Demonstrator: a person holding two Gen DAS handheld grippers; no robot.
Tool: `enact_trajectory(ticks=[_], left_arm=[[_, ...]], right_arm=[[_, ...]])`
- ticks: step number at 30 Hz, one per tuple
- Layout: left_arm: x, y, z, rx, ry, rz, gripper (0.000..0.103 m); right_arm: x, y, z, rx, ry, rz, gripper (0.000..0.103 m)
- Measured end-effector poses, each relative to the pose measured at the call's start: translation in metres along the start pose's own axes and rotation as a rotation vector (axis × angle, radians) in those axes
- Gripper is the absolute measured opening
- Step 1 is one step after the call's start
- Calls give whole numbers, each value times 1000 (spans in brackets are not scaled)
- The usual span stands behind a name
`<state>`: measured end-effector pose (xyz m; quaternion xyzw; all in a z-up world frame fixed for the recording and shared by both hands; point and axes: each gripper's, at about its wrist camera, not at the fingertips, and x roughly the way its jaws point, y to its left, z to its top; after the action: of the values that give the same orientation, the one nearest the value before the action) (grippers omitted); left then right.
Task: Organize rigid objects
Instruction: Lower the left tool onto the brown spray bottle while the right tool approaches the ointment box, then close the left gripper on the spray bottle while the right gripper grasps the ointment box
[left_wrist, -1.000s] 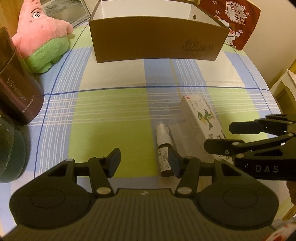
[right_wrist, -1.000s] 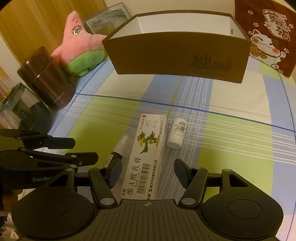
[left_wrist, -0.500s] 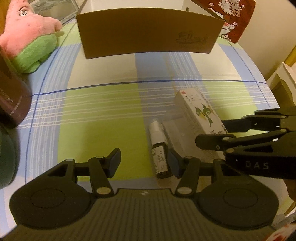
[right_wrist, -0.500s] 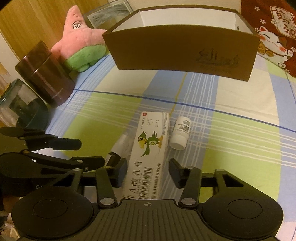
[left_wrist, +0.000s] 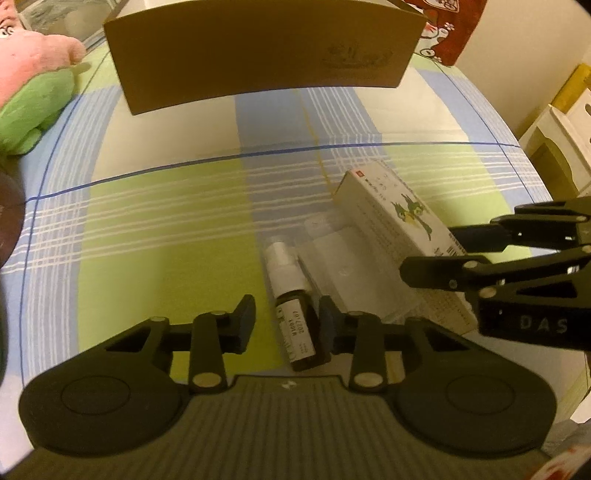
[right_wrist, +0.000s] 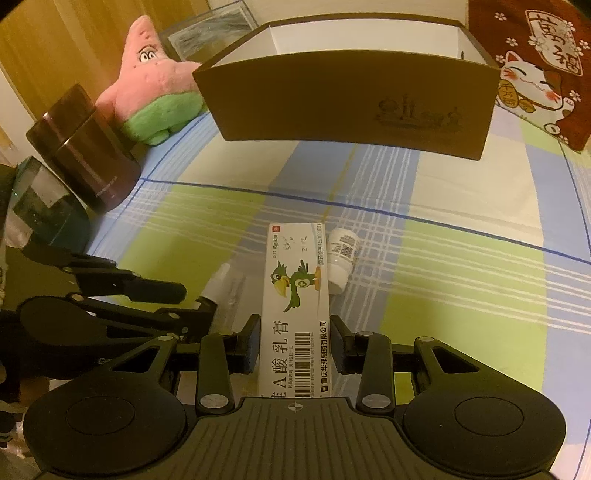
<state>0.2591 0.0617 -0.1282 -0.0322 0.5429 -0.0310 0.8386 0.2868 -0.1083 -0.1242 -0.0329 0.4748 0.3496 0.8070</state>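
Note:
A white ointment carton with a green parrot (right_wrist: 295, 306) lies on the checked cloth; it also shows in the left wrist view (left_wrist: 399, 218). My right gripper (right_wrist: 295, 341) straddles the carton's near end, its pads touching or almost touching the sides. A small brown spray bottle with a white cap (left_wrist: 295, 314) lies left of the carton, beside a clear plastic piece (left_wrist: 347, 266). My left gripper (left_wrist: 288, 321) is open around the bottle, the right pad close to it. A small white bottle (right_wrist: 343, 258) lies right of the carton.
A brown open box (right_wrist: 354, 99) stands at the back of the table. A pink and green plush star (right_wrist: 155, 96), a dark cylindrical canister (right_wrist: 85, 147) and a glass jar (right_wrist: 40, 206) stand at the left. A red lucky-cat cloth (right_wrist: 535, 66) is at the back right.
Both grippers moved forward and down. The left gripper's jaws narrowed and now frame the spray bottle. The right gripper's jaws closed in on the carton's sides.

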Motion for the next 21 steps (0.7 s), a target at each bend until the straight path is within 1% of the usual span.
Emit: enact_trajectory(ticks=[3, 7, 11, 14, 18, 21], left_arm=[[6, 0, -3, 10, 4, 1, 21], [5, 5, -6, 15, -13, 13, 22], [3, 22, -6, -40, -20, 42, 22], [2, 33, -6, -66, -11, 46, 22], [-1, 38, -9, -79, -5, 39, 22], [0, 36, -9, -72, -11, 41, 22]], right_arm=[[-3, -3, -1, 1, -17, -9, 38], [-7, -9, -3, 9, -29, -15, 38], [-8, -13, -7, -3, -17, -9, 38], [-11, -16, -10, -11, -19, -16, 38], [-20, -26, -15, 5, -50, -47, 38], [-20, -35, -18, 30, -35, -79, 38]])
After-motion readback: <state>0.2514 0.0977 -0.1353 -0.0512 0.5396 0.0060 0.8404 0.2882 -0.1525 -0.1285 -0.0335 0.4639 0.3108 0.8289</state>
